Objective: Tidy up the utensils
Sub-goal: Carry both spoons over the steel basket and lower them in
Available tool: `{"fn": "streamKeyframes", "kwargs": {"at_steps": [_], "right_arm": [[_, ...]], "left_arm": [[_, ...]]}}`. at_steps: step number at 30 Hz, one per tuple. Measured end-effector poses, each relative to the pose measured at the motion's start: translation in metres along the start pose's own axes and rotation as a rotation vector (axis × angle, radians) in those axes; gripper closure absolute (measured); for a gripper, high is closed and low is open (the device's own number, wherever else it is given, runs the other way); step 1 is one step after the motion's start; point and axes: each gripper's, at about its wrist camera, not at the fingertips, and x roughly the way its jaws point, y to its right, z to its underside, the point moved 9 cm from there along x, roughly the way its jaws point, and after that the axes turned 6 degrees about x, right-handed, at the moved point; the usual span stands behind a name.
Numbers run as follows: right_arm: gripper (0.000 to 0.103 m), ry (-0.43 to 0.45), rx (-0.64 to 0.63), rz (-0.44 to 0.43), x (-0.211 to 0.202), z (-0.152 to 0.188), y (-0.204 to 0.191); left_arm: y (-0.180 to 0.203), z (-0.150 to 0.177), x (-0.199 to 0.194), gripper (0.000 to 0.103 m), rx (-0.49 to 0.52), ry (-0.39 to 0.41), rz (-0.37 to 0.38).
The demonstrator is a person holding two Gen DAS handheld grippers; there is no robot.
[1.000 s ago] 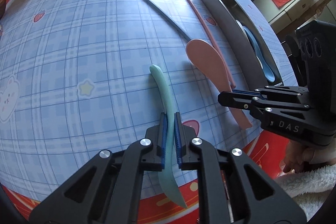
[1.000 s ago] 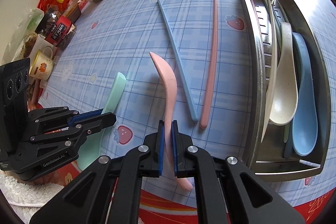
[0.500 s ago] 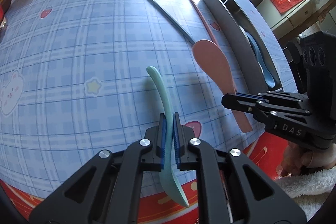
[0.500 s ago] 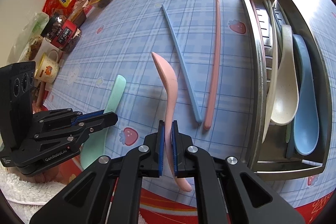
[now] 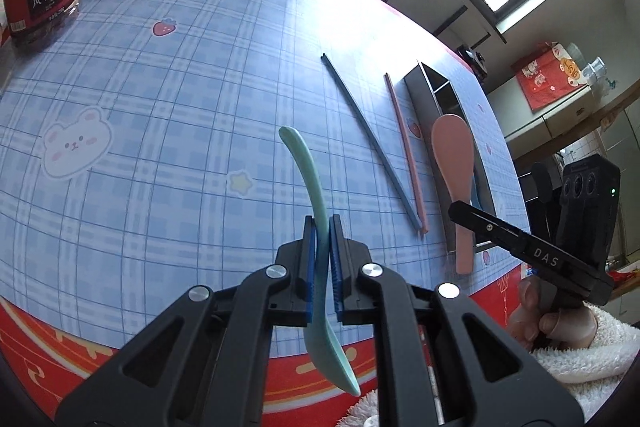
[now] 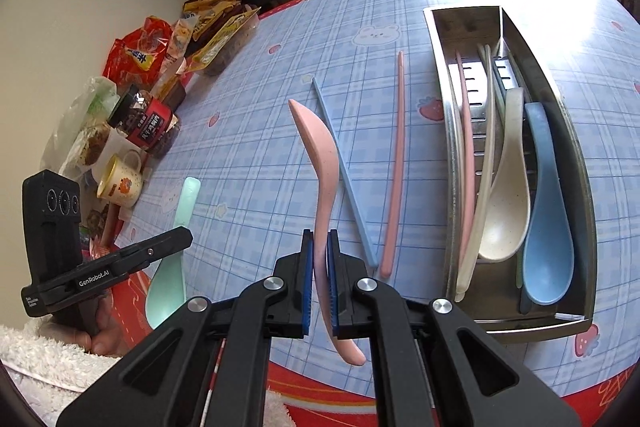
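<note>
Both spoons (image 5: 316, 195) lifted — tray (image 6: 576, 163) contents right-view only.

The middle and near stretch of the checked tablecloth (image 6: 256, 163) lies open for a hand. A blue chopstick (image 6: 344, 175) and a pink chopstick (image 6: 394, 167) lie flat before the steel tray (image 6: 576, 163), which is crowded with spoons. Jars, a mug (image 6: 118, 181) and snack packets (image 6: 216, 27) block the far left edge.

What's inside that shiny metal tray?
The metal tray holds a cream spoon, a blue spoon, a pink chopstick and pale chopsticks. Whatever lies beneath the spoons is covered.
</note>
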Motion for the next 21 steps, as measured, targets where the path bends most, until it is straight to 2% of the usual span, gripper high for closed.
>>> {"fn": "streamKeyframes", "kwargs": {"at_steps": [5,11,16,21], "right_arm": [[0.096,0.065,0.057,0.024,-0.018,-0.017,0.022],[0.096,0.141,0.162,0.092,-0.046,-0.039,0.073],[0.096,0.134,0.206,0.145,-0.051,-0.045,0.102],[0.096,0.115,0.239,0.152,-0.048,-0.043,0.113]], "left_arm": [[0.009,-0.020,-0.002,0.092,0.024,-0.007,0.009],[0.050,-0.055,0.017,0.092,0.098,-0.036,0.047],[0.101,-0.084,0.048,0.092,0.187,-0.069,0.085],[0.146,-0.105,0.088,0.092,0.264,-0.112,0.089]]}}
